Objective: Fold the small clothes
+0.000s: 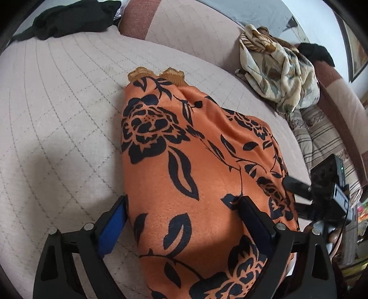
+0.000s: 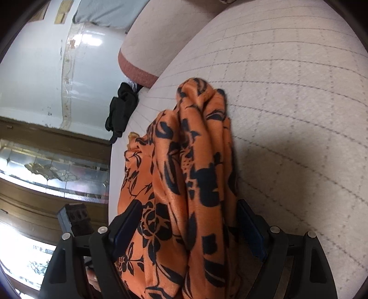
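Observation:
An orange garment with a dark floral print (image 1: 184, 165) lies on the quilted beige cushion (image 1: 57, 115), its frilled edge (image 1: 156, 74) pointing away. My left gripper (image 1: 184, 207) stands wide open with the cloth draped between its fingers; no grip on it shows. In the right wrist view the same garment (image 2: 195, 172) is bunched in folds between the spread fingers of my right gripper (image 2: 188, 211), which is also open. The right gripper's body shows at the garment's right edge in the left wrist view (image 1: 326, 191).
A black garment (image 1: 69, 20) lies at the cushion's far left corner and shows in the right wrist view (image 2: 122, 110). A crumpled beige floral blanket (image 1: 276, 76) sits at the far right on the sofa. Striped fabric (image 1: 322, 133) lies beside it.

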The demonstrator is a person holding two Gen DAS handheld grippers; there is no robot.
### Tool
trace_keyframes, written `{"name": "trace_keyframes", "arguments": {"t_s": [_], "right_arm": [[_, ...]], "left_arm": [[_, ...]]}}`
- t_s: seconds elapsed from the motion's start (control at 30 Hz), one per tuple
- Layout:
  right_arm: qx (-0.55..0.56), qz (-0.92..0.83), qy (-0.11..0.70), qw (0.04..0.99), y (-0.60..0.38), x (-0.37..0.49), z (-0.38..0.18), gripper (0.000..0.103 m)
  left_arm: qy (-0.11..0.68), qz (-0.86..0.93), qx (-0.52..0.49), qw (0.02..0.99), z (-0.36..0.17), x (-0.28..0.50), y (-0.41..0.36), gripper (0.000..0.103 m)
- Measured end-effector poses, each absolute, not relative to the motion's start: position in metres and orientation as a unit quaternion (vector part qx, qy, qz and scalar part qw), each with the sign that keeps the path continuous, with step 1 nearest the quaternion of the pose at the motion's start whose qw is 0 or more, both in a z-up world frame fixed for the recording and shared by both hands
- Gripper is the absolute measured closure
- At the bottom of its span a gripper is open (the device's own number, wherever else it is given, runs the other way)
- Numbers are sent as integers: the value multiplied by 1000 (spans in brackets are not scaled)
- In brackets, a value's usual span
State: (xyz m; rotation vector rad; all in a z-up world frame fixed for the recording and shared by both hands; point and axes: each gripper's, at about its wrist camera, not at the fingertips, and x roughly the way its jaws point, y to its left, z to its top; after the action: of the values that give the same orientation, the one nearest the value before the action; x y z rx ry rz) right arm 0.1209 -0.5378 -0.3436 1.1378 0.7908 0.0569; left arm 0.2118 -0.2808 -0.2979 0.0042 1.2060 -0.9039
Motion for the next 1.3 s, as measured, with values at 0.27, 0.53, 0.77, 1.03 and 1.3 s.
{"name": "trace_keyframes", "arguments": {"t_s": [0.27, 0.53, 0.77, 1.03, 1.3], "right_arm": [[497, 6, 387, 777, -519, 130, -338, 55], [456, -1, 367, 811, -502, 128, -303, 63], [436, 29, 363, 823, -480, 132, -282, 63], [417, 76, 366, 828, -445, 135, -265, 63], [411, 78, 408, 811, -426, 123, -289, 63]], "left_arm": [[522, -416, 8, 744, -287, 207, -281, 40], [506, -425, 8, 751, -269, 204, -274, 55], [482, -406, 0, 776, -242, 205, -235, 55], [478, -388, 2, 788, -229, 189, -188, 55], [515, -335, 58, 787, -253, 174, -181, 43]]}}
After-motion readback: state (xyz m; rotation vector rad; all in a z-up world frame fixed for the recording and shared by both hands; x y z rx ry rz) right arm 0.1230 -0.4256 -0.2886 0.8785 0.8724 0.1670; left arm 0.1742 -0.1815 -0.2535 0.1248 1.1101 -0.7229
